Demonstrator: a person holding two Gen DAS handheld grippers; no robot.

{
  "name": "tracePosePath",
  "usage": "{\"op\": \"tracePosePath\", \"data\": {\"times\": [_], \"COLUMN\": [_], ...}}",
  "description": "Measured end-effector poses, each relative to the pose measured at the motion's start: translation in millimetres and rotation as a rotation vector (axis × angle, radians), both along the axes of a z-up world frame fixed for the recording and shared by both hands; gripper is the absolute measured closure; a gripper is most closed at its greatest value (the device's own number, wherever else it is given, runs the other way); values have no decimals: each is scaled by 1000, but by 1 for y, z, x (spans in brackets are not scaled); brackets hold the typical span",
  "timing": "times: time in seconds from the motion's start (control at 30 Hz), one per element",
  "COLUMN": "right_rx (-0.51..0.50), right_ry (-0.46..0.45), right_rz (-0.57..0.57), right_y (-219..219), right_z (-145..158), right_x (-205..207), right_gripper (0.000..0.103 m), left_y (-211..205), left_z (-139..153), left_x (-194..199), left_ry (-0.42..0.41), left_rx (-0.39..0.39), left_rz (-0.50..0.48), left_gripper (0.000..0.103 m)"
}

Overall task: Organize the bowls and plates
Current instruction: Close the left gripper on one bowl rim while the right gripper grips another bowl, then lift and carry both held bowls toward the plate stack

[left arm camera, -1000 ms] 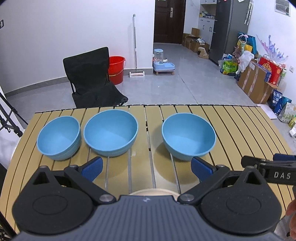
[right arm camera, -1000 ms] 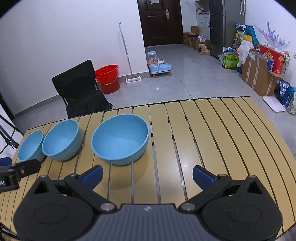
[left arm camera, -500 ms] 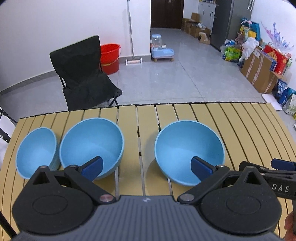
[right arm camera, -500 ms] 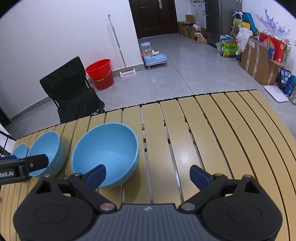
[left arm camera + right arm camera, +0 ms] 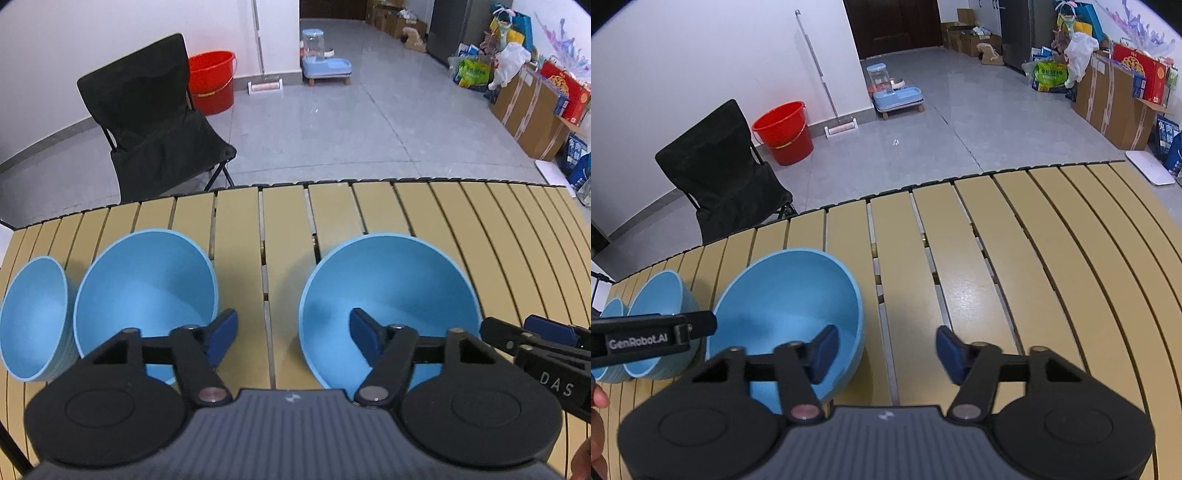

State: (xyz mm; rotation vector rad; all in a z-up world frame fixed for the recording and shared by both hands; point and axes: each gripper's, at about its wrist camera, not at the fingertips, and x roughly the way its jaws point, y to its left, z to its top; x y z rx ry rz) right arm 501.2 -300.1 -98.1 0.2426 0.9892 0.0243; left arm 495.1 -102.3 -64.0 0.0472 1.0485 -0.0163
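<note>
Both tongs, jaws just narrowed yet still apart, straddle opposite walls of the right bowl: left tongs, right tongs, apparently for a two-sided lift off the worktop.

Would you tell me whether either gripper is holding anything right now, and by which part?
Nothing is held: the left gripper and right gripper, jaws just closing, grip nothing.

We have brought both grippers down and forward over the table. The left gripper has narrowed its jaws, which now bracket the gap between two bowls, its right finger inside the right-hand bowl. The right gripper has also been closing; its left finger now sits inside that bowl's rim, lower left of the frame.
</note>
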Motion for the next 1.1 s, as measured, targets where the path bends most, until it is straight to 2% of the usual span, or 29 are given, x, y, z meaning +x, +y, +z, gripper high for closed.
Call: {"op": "tracePosePath", "data": {"times": [0.1,0.17,0.23,0.33,0.43,0.6,0.67,0.73,1.1], "right_rx": [18,27,32,36,43,51,59,72,40], "right_ry": [13,21,29,32,37,40,40,41,34], "right_rz": [-1,2,6,14,20,25,19,19,21], "right_y": [0,0,1,4,3,5,3,3,10], "right_z": [-6,-10,-13,-15,-17,-18,-19,-19,-17], "right_x": [6,10,13,18,21,24,24,24,22], "right_gripper": [61,67,74,81,86,92,94,98,98], "left_y": [0,1,1,2,2,2,0,-4,-18], "left_z": [-7,-10,-13,-17,-20,-24,-25,-24,-20], "left_x": [5,10,13,17,19,21,23,23,16], "left_ry": [11,28,40,47,54,63,63,58,29], "left_rx": [0,-8,-12,-15,-22,-33,-35,-24,17], "left_rz": [6,8,14,18,20,17,11,3,-6], "left_gripper": [45,56,62,72,80,87,94,95,96]}}
